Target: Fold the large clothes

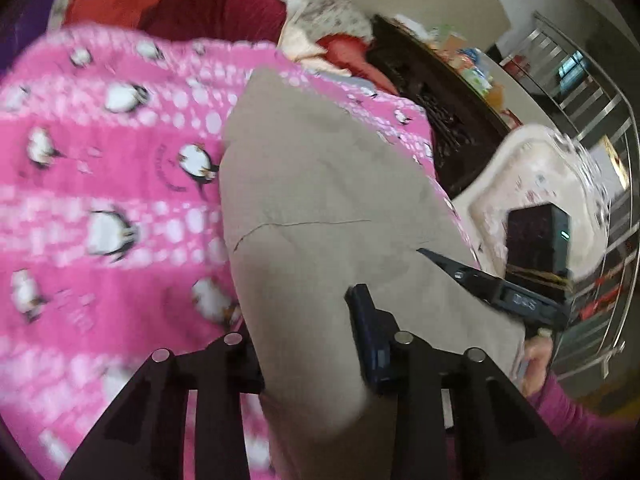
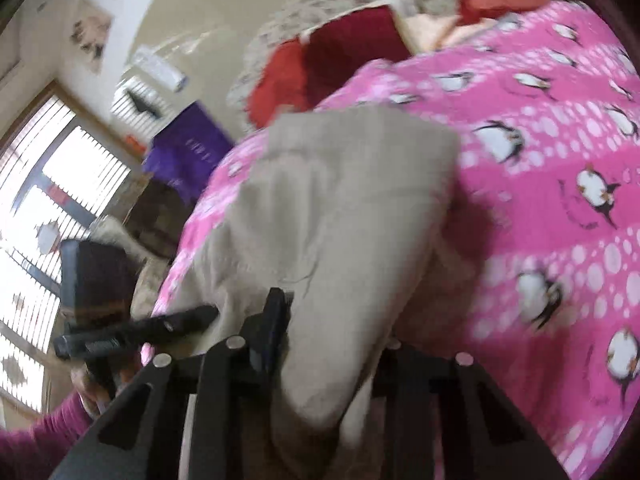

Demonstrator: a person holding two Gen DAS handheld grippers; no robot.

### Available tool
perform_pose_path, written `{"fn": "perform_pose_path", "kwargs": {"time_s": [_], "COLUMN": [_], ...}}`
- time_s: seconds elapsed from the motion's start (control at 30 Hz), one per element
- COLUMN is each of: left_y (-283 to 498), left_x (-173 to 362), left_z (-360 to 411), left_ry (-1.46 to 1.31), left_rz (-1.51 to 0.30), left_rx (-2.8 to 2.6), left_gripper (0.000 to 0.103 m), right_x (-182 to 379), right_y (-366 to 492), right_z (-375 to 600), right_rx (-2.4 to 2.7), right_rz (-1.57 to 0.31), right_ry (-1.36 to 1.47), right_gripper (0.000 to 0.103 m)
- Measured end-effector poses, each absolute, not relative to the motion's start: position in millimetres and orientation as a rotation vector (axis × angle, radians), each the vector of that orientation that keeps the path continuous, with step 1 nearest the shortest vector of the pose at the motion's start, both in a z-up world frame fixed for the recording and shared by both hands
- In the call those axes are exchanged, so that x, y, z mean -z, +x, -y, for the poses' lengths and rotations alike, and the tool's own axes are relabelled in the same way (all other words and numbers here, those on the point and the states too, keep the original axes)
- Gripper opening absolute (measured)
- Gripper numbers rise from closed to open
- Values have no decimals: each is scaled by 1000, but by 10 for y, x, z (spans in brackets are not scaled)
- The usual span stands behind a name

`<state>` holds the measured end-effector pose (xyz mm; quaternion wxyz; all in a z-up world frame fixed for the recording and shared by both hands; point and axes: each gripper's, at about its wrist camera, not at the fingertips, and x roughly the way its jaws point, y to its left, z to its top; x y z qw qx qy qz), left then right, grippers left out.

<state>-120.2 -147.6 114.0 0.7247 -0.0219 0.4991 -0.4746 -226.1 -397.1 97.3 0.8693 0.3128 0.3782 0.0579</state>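
A large beige garment (image 1: 320, 208) lies on a pink penguin-print blanket (image 1: 100, 200). My left gripper (image 1: 304, 340) holds its near edge: cloth fills the gap, one dark finger (image 1: 368, 336) shows, the other is hidden under fabric. My right gripper (image 2: 332, 344) is likewise closed on the beige garment (image 2: 340, 208), with one finger (image 2: 272, 328) showing and cloth draped over the other. Each gripper shows in the other's view, the right one (image 1: 500, 288) at the garment's right edge, the left one (image 2: 160, 328) at its left edge.
Red and maroon cushions (image 1: 208, 8) and a floral cover lie at the far end of the blanket (image 2: 560, 160). A dark wooden table (image 1: 440, 92) with clutter and a metal railing (image 1: 592, 120) stand on the right. A window with blinds (image 2: 48, 208) and a purple box (image 2: 188, 148) are on the left.
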Motion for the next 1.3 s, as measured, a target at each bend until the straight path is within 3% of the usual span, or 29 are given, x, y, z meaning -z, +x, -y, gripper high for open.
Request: {"fn": "perform_pose_path", "kwargs": {"time_s": [0.17, 0.23, 0.33, 0.53, 0.63, 0.83, 0.97, 1.13, 1.3], "left_y": [-1472, -1563, -1656, -1814, -1861, -1855, -1885, -1858, -1822], "left_x": [-842, -553, -587, -910, -920, -699, -613, -623, -675], "left_z": [925, 878, 816, 803, 820, 920, 935, 937, 885], "left_ry": [13, 93, 103, 146, 168, 165, 164, 148, 120], "left_rz": [-1236, -1280, -1225, -1095, -1056, -1048, -1022, -1022, -1011], "left_rx": [931, 831, 782, 730, 704, 636, 615, 592, 548], "left_gripper": [22, 29, 31, 34, 34, 34, 37, 38, 38], "right_x": [-769, -598, -614, -1359, -1595, -1115, -649, -917, -1453], "right_y": [-2432, -2433, -2533, -2796, -2739, -2890, -3047, -3034, -2834], "right_z": [3498, 3299, 3196, 3284, 3045, 2411, 2574, 2706, 2710], "right_rx": [-212, -162, -104, -40, -120, -62, -3, -43, -33], "right_rz": [-856, -938, -968, -804, -810, -996, -1043, -1023, -868], "right_ry": [686, 585, 495, 459, 442, 101, 145, 200, 218], "right_gripper": [30, 46, 58, 58, 58, 57, 57, 57, 59]}}
